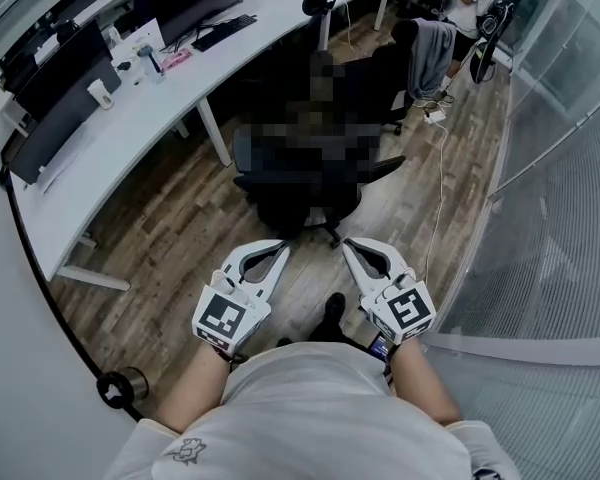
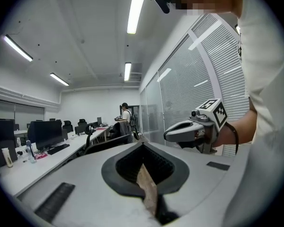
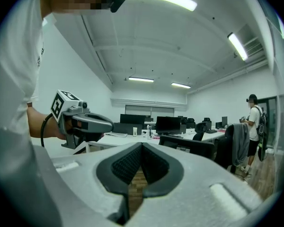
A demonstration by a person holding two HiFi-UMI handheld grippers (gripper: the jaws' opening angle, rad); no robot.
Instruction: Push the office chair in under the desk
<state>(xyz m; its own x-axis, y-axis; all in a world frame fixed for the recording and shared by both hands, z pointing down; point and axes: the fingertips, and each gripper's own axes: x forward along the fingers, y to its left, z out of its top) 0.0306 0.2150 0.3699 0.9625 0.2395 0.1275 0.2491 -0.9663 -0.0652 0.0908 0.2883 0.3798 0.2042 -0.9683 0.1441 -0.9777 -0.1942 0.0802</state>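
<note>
1. Office chair (image 1: 302,204): stands out on the wooden floor (image 1: 180,238), near the curved edge of the desk (image 1: 150,133) but not under it; seat and arms lie wholly outside the desk top in the head view
2. Left hand-held gripper (image 1: 278,251): jaws pressed together with nothing between them; hovers just short of the chair, no touch visible
3. Right hand-held gripper (image 1: 352,248): likewise closed tight and empty, level with the left one, tip aimed at the chair
4. Contact check: none seen in any view; both gripper views look past the closed jaws toward the chair back (image 2: 109,143) with open space in between
5. Done so far, as judged: nothing beyond lining up behind the chair
6. Left to do, as judged: the whole push, namely setting the closed tips against the chair, then rolling it toward the desk until the seat slides beneath the top
7. Watch point: desk leg (image 1: 216,133) close to the likely path; calls for steering clear of it
</note>
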